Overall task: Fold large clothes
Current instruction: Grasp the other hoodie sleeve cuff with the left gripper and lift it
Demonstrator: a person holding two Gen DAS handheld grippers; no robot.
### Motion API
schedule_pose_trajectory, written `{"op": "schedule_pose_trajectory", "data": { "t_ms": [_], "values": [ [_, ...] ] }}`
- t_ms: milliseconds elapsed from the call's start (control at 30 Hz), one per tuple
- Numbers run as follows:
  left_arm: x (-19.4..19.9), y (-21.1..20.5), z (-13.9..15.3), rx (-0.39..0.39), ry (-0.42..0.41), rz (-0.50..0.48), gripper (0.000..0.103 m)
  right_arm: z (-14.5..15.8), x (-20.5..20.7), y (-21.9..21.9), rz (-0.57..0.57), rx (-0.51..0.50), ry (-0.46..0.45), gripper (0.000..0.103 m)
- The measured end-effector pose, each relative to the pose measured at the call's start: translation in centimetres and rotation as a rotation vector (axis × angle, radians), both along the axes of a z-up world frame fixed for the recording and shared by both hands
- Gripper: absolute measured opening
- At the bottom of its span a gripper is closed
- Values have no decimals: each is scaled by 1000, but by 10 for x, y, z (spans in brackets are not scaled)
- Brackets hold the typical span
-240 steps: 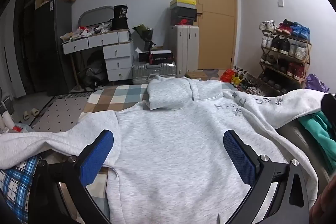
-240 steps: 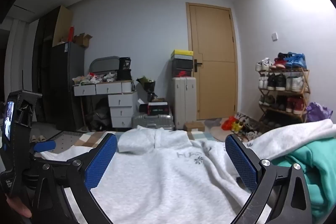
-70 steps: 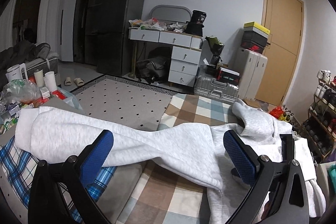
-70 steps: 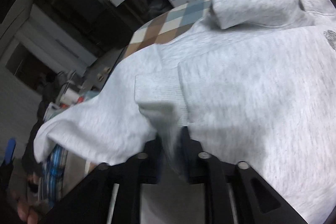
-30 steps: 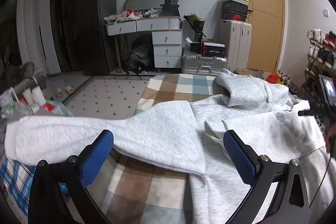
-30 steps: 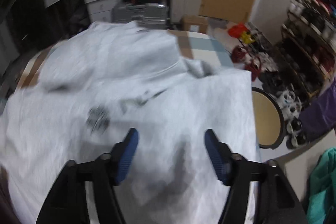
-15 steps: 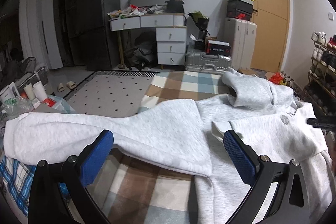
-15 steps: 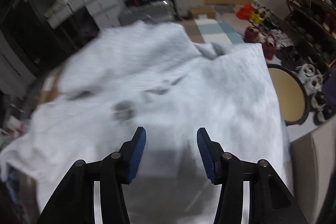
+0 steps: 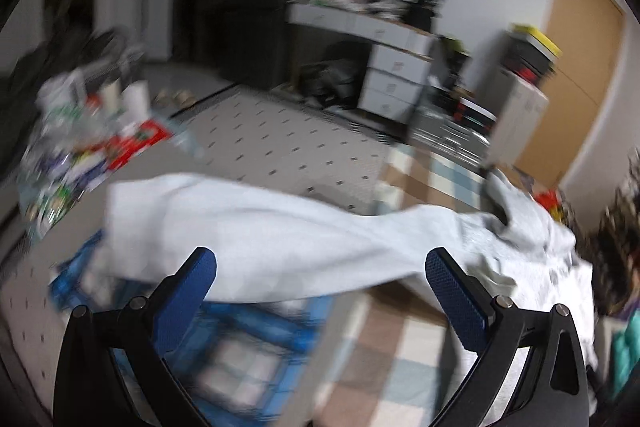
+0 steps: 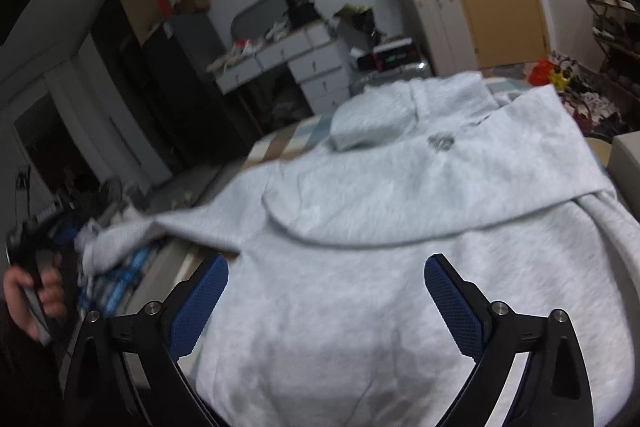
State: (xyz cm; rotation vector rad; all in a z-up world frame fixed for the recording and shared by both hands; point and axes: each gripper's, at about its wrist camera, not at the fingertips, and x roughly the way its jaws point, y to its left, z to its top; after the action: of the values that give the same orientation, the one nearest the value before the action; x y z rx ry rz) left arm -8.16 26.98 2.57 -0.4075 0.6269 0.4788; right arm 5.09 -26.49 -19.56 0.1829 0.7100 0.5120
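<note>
A large light grey hoodie [image 10: 400, 211] lies flat on a bed, its right side folded over the chest with the sleeve across it. Its left sleeve [image 9: 256, 227] stretches out to the left over the bed's edge and a blue checked cloth [image 9: 240, 343]. My left gripper [image 9: 320, 279] hovers open just short of that sleeve, nothing between its blue pads. My right gripper [image 10: 326, 291] hangs over the hoodie's lower body, its jaws opening wide with no cloth pinched. A hand [image 10: 36, 291] holding the other gripper shows at the left edge of the right wrist view.
A checked blanket [image 9: 404, 343] covers the bed. Cluttered bags and cups [image 9: 80, 131] stand at the left. Beyond the bed are a dotted rug [image 9: 280, 143], white drawers [image 9: 388, 67], suitcases [image 10: 436, 27], a wooden door [image 9: 576, 75] and a shoe rack [image 10: 612, 15].
My left gripper swung left and rolled, now facing the outstretched sleeve. My right gripper drew back toward the hoodie's hem, turned left, and its jaws widened.
</note>
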Motion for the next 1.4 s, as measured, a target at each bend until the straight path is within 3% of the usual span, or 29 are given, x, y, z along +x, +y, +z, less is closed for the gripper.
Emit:
{"op": "schedule_pose_trajectory", "data": {
  "t_ms": [67,233,367,567,700,767,800,867,1033,1233,1400],
  "values": [
    [-18,28,-5,-53,-1,46,102,-2,-12,5,27,-28,-45,100],
    [-44,84,-37,-237,15,186,102,-5,-13,13,74,-24,-38,100],
    [-39,100,-72,-432,23,188,102,-5,-21,23,103,-46,-51,100],
    [1,101,-104,-606,18,212,101,-9,-24,31,130,-85,-61,100],
    [28,97,-101,-559,31,267,91,-15,-20,30,117,-89,-33,100],
    [41,93,-98,-473,111,303,59,-17,-17,28,104,-83,-20,100],
    [41,100,-98,-457,118,308,53,-17,-17,27,106,-78,-20,100],
    [42,101,-95,-460,92,295,27,-16,-17,26,103,-80,-26,100],
    [49,100,-78,-405,105,255,17,-17,-18,26,110,-89,-27,100],
    [35,113,-41,-346,57,203,17,-18,-18,25,110,-94,-25,100],
    [41,108,-39,-284,77,158,17,-18,-17,21,104,-91,-21,100]
  ]
}}
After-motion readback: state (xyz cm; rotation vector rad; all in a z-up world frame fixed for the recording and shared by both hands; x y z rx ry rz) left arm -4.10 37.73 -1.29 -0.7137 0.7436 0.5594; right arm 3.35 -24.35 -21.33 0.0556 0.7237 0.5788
